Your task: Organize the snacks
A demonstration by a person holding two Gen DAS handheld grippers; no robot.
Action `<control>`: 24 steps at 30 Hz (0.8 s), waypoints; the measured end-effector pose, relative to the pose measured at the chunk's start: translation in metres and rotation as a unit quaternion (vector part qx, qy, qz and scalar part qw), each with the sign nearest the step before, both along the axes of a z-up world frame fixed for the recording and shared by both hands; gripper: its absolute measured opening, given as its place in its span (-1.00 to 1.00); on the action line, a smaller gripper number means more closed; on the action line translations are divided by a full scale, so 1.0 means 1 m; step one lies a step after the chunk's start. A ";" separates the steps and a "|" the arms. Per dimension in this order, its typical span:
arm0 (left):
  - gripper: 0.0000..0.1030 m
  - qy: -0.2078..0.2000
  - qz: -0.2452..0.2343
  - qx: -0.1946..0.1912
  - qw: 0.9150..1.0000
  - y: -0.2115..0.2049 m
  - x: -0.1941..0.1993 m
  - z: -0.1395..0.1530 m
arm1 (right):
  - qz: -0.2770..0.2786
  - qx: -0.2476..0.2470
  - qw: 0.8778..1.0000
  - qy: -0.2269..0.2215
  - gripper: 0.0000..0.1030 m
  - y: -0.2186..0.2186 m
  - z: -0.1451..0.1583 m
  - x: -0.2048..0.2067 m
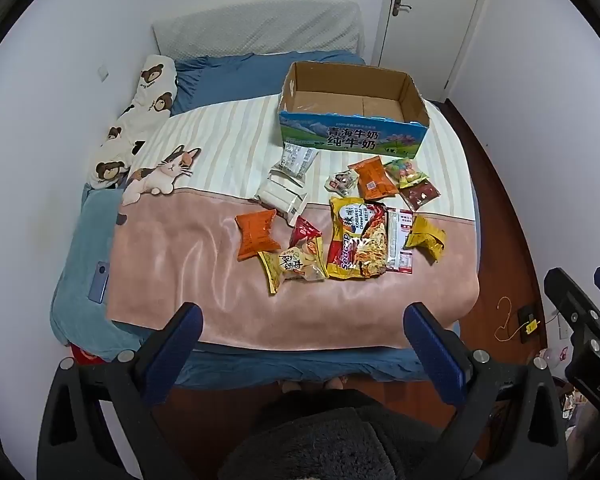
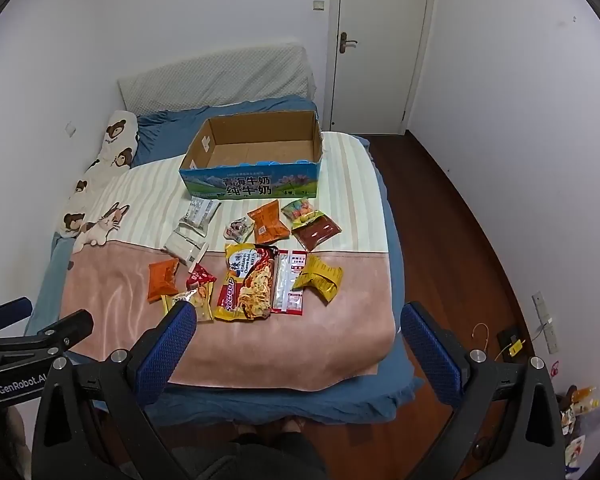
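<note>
The right gripper's left finger hides part of the nearest yellow snack packet. Snack packets lie scattered on the pink blanket, before the open milk carton box, well beyond both grippers. The left gripper and the right gape wide, holding nothing.

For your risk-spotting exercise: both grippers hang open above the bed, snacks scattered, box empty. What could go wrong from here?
1. The noodle packet overlaps a clear packet, so a gripper might pinch both or drag one along.
2. The yellow packet lies close to the blanket edge; a nudge could push it towards the floor.
3. The box sits on soft bedding beyond the pile; a bump during a reach over the snacks may shift it.
</note>
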State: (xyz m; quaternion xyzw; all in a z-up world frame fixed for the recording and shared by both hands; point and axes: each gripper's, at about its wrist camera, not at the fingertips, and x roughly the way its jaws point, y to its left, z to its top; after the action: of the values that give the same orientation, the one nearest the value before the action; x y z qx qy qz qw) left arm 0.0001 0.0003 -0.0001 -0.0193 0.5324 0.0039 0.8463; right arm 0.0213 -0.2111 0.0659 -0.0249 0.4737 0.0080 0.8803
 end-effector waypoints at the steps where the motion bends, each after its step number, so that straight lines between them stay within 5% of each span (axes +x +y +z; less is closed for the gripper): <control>1: 1.00 0.000 0.000 0.002 1.000 0.000 0.000 0.000 | 0.000 0.000 1.000 0.000 1.00 0.000 0.000 0.000; 24: 1.00 -0.010 -0.007 0.000 1.000 -0.003 0.004 0.015 | -0.006 0.010 1.000 0.000 1.00 0.004 0.005 -0.006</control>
State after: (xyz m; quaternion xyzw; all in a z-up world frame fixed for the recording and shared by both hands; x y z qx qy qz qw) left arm 0.0036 -0.0024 0.0144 -0.0153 0.5237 -0.0021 0.8517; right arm 0.0153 -0.2076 0.0706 -0.0133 0.4735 0.0077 0.8807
